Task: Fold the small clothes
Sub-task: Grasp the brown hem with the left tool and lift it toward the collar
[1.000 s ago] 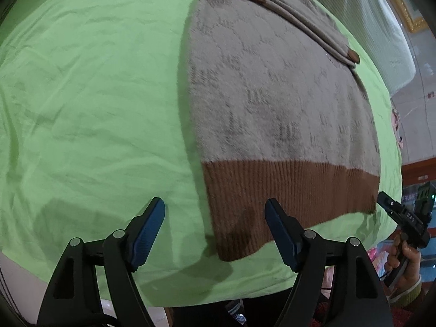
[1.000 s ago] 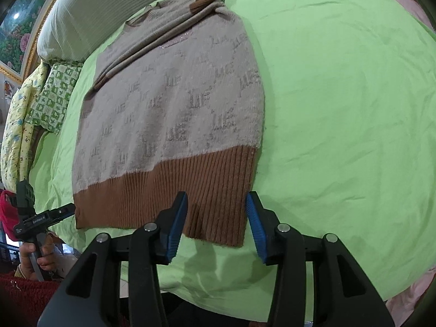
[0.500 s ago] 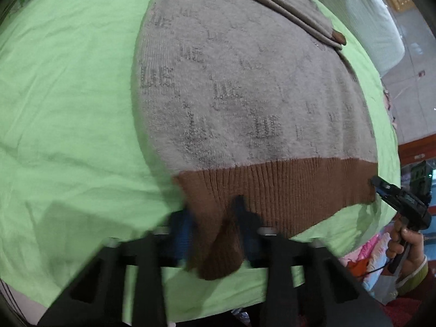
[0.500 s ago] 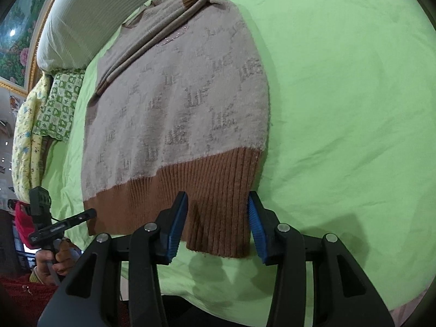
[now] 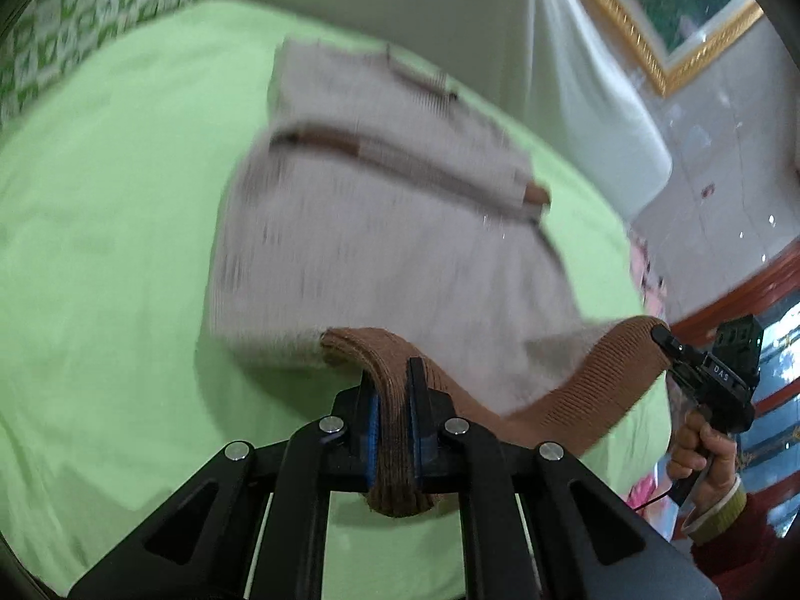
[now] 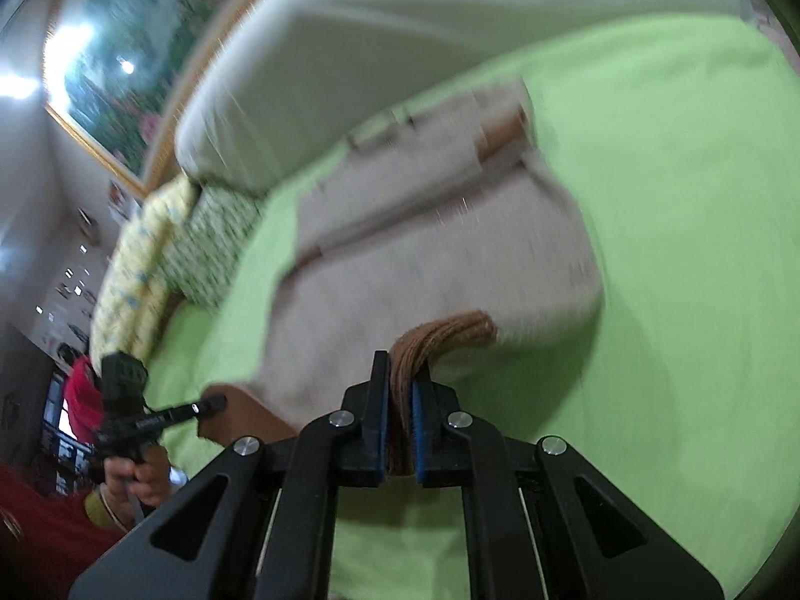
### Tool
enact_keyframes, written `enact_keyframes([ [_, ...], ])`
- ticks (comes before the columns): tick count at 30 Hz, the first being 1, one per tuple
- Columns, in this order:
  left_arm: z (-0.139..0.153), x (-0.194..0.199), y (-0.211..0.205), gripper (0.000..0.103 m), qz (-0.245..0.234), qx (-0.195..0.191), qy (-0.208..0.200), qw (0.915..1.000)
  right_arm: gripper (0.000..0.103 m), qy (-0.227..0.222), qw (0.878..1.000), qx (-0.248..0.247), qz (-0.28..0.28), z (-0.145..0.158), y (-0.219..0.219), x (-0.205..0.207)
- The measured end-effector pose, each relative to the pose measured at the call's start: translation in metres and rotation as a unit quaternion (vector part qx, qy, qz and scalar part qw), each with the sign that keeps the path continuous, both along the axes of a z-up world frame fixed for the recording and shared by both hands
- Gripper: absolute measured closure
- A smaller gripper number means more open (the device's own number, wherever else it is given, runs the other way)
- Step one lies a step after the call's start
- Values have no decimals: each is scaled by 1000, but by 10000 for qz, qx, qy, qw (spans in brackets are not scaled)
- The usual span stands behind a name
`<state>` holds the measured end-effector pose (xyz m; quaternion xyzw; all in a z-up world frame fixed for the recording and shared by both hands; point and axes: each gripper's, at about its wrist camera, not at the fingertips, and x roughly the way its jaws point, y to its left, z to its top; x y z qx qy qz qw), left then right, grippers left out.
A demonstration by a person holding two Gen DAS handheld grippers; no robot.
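Observation:
A beige knit sweater (image 5: 380,230) with a brown ribbed hem (image 5: 595,390) lies on a green bedsheet (image 5: 100,250), sleeves folded across its back. My left gripper (image 5: 392,390) is shut on the hem's left corner and holds it raised off the bed. My right gripper (image 6: 400,400) is shut on the hem's right corner (image 6: 445,332), also lifted. The right gripper also shows in the left wrist view (image 5: 665,337), gripping the far end of the hem. The sweater (image 6: 425,260) looks blurred in both views.
A white pillow or cover (image 5: 450,15) lies beyond the sweater at the head of the bed. Patterned green and yellow bedding (image 6: 200,245) sits at the left. A gold-framed picture (image 5: 690,25) hangs on the wall. The green sheet (image 6: 675,250) spreads to the right.
Both grippers closed on the brown hem corners and lifted them off the sheet. The hem now hangs between the two grippers and the views tilt up toward the head of the bed.

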<state>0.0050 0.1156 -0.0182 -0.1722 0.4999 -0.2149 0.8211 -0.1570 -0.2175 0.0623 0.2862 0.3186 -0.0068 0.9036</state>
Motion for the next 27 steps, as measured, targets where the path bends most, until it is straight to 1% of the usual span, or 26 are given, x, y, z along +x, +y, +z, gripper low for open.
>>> enact_keyframes([
  [1, 8, 12, 0, 95, 55, -49, -121, 9999, 95, -108, 9999, 4, -18, 5, -3, 6],
  [3, 21, 35, 0, 96, 165, -90, -304, 9994, 95, -418, 9991, 58, -106, 20, -18, 32],
  [6, 36, 76, 3, 96, 347, -108, -514, 9980, 95, -672, 9975, 9, -227, 34, -36, 69],
  [7, 41, 93, 3, 96, 410, -129, -594, 9973, 95, -700, 9972, -26, -258, 36, -38, 78],
  [8, 44, 105, 3, 96, 465, -114, -653, 9967, 95, -744, 9967, -60, -316, 40, -46, 96],
  [9, 46, 118, 2, 96, 526, -92, -694, 9962, 95, -768, 9965, -55, -335, 42, -52, 102],
  [12, 49, 161, 2, 96, 676, -65, -748, 9949, 95, -752, 9962, -121, -432, 45, -70, 144],
  [17, 40, 227, -10, 96, 818, 169, -722, 9939, 95, -645, 9968, -148, -453, 38, -98, 195],
  [21, 23, 281, -20, 96, 905, 310, -631, 9934, 95, -449, 9973, -58, -582, 20, -126, 235],
  [24, 11, 308, -25, 96, 943, 343, -546, 9935, 95, -298, 9971, -20, -697, 6, -146, 254],
  [27, -3, 338, -33, 96, 957, 471, -499, 9930, 95, -165, 9971, -45, -741, -7, -160, 273],
])
